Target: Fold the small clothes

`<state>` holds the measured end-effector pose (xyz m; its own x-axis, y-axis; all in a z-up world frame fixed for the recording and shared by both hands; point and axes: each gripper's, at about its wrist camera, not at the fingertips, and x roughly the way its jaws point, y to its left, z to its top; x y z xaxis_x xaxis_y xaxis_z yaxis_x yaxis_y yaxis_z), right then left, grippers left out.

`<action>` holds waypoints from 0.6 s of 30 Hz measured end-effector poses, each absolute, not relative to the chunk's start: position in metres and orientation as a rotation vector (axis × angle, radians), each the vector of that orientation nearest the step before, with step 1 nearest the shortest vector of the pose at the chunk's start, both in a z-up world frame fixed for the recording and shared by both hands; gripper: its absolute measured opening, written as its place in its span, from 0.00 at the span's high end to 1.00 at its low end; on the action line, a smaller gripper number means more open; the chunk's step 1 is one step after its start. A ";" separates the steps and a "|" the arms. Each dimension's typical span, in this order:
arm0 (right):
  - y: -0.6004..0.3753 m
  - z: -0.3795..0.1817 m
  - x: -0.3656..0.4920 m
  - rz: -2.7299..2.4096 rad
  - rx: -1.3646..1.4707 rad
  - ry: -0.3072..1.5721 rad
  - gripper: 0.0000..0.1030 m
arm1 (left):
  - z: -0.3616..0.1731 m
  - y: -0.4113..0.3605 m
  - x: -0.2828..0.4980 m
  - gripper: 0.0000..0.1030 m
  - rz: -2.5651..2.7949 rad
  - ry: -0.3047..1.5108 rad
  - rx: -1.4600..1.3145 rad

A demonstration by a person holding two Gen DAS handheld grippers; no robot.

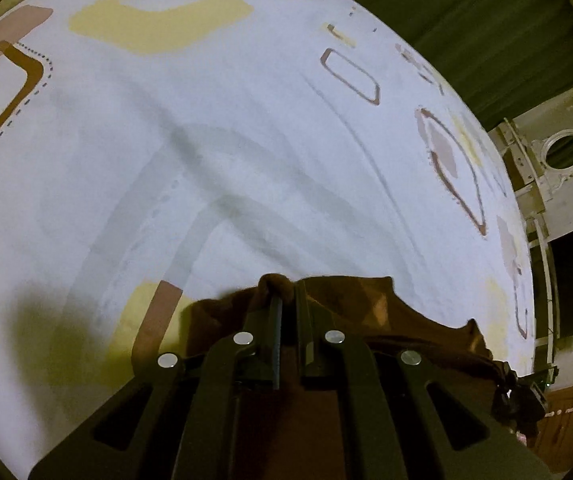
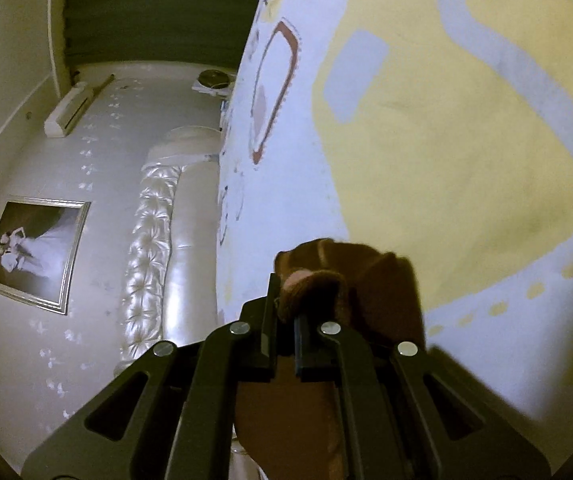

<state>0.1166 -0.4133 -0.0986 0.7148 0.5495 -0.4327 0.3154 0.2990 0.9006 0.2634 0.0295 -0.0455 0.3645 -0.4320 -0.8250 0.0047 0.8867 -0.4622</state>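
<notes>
Grippers at either hand pinch one brown garment (image 1: 350,312) above a bed. Left gripper (image 1: 284,300) has its jaws clenched on a bunched edge of the cloth, which trails away to the right over a white bedsheet (image 1: 246,140) printed with yellow and brown shapes. Right gripper (image 2: 286,304) likewise clamps a rolled hem of the same garment, the fabric hanging down between and below its fingers. Beyond it, in the right wrist view, stand a tufted cream headboard (image 2: 154,248), a framed photograph (image 2: 34,252) and a green curtain (image 2: 158,4).
</notes>
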 end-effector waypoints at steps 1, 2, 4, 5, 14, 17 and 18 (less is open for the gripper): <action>-0.414 -0.100 0.117 0.184 1.303 0.815 0.94 | -0.048 0.030 0.264 0.94 -0.289 1.176 -0.428; -0.413 -0.101 0.118 0.184 1.302 0.816 0.94 | -0.049 0.031 0.265 0.94 -0.287 1.177 -0.440; -0.415 -0.104 0.120 0.169 1.304 0.816 0.94 | -0.052 0.034 0.266 0.94 -0.285 1.178 -0.468; -0.415 -0.105 0.121 0.175 1.311 0.814 0.93 | -0.053 0.033 0.267 0.94 -0.281 1.178 -0.467; -0.414 -0.107 0.128 0.164 1.291 0.814 0.92 | -0.044 0.047 0.269 0.76 -0.199 1.105 -0.509; -0.415 -0.107 0.133 0.161 1.289 0.809 0.89 | -0.043 0.053 0.272 0.73 -0.180 1.109 -0.488; -0.415 -0.107 0.134 0.163 1.287 0.806 0.87 | -0.044 0.055 0.273 0.73 -0.173 1.113 -0.480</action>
